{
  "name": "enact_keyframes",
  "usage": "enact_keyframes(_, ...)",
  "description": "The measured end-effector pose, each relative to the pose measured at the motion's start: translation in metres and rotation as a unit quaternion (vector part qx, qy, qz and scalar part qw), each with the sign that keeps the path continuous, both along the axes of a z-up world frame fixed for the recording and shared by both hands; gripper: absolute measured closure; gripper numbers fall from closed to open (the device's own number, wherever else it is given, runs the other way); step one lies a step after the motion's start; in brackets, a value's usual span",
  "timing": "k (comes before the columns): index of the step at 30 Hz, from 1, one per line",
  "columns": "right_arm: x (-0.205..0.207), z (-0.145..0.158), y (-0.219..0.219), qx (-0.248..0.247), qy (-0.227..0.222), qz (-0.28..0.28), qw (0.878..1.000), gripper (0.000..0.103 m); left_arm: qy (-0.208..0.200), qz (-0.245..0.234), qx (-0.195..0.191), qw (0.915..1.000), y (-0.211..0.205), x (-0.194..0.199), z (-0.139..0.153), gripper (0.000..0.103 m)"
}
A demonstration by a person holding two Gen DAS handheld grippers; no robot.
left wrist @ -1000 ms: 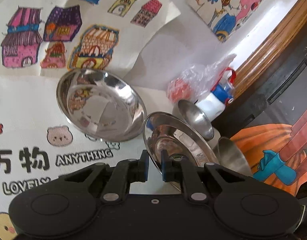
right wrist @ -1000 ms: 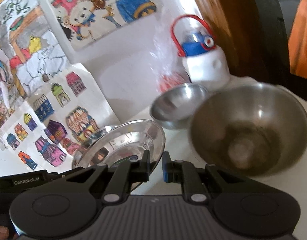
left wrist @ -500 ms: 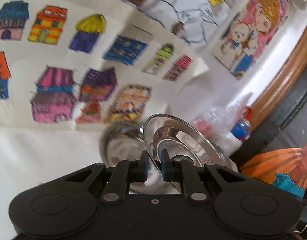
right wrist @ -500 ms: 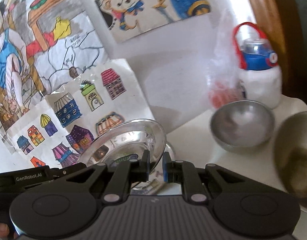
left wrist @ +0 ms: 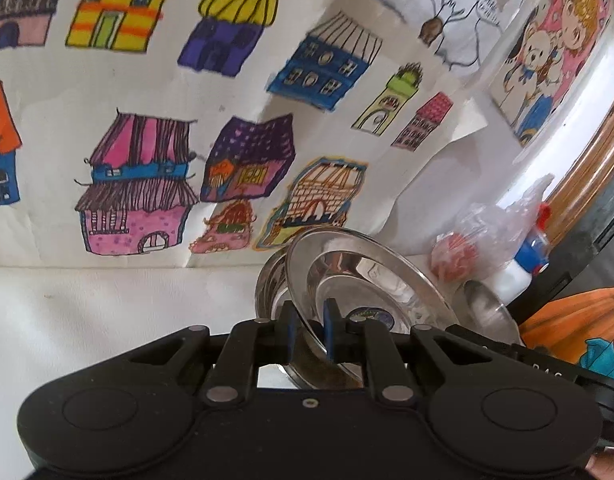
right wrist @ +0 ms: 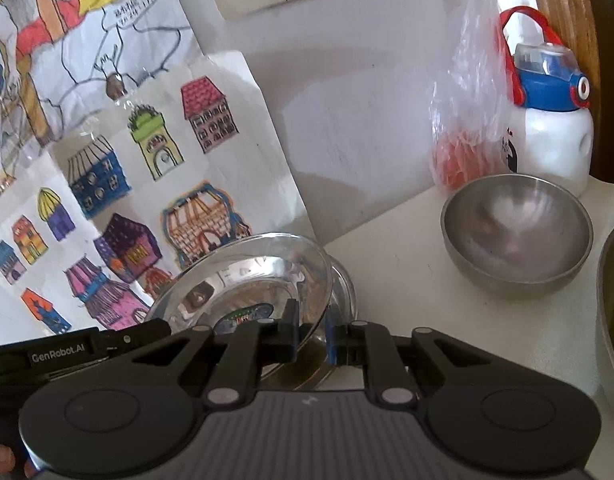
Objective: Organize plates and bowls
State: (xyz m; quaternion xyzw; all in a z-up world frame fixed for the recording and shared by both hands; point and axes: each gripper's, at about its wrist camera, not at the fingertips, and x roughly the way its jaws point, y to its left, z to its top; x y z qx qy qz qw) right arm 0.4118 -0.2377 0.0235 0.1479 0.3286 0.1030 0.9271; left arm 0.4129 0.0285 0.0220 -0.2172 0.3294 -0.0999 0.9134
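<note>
Against house drawings (left wrist: 195, 148), both grippers' jaws pinch one shiny tilted steel plate (left wrist: 359, 280).

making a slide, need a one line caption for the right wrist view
Right gripper and left gripper hold a steel plate by its rim over a second plate, with a steel bowl nearby.

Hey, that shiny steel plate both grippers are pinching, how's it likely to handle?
The steel plate looks stiff and thin, probably light. Its polished rim may slip between the left gripper and right gripper. It's tilted over another plate, so it may clatter.
</note>
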Motion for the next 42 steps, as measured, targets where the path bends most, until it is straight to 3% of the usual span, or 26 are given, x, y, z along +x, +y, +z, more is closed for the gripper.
enact_keyframes(26, 0.016, -0.006, 0.011, -0.041, 0.023, 0.015, 0.999, 0.084, 0.016, -0.003, 0.083, 0.9964, -0.018, 0.016, -0.010, 0.085)
enact_keyframes(28, 0.016, -0.006, 0.014, -0.064, 0.021, 0.013, 0.998, 0.088, 0.017, -0.005, 0.089, 0.9958, -0.020, 0.016, -0.009, 0.084)
enact_keyframes(33, 0.012, 0.000, 0.025, -0.101, -0.005, 0.027, 0.994, 0.088, 0.018, -0.011, 0.142, 0.9896, -0.031, 0.018, -0.008, 0.085)
enact_keyframes(35, 0.010, 0.002, 0.028, -0.111, -0.012, 0.026, 0.993, 0.088, 0.018, -0.010, 0.146, 0.9891, -0.031, 0.019, -0.009, 0.084)
enact_keyframes(38, 0.007, 0.002, 0.027, -0.109, -0.011, 0.024, 0.994, 0.086, 0.019, -0.009, 0.132, 0.9910, -0.026, 0.019, -0.010, 0.079)
enact_keyframes(42, -0.001, 0.003, 0.020, -0.104, -0.016, 0.015, 0.994, 0.077, 0.019, -0.004, 0.136, 0.9905, -0.023, 0.018, -0.014, 0.059)
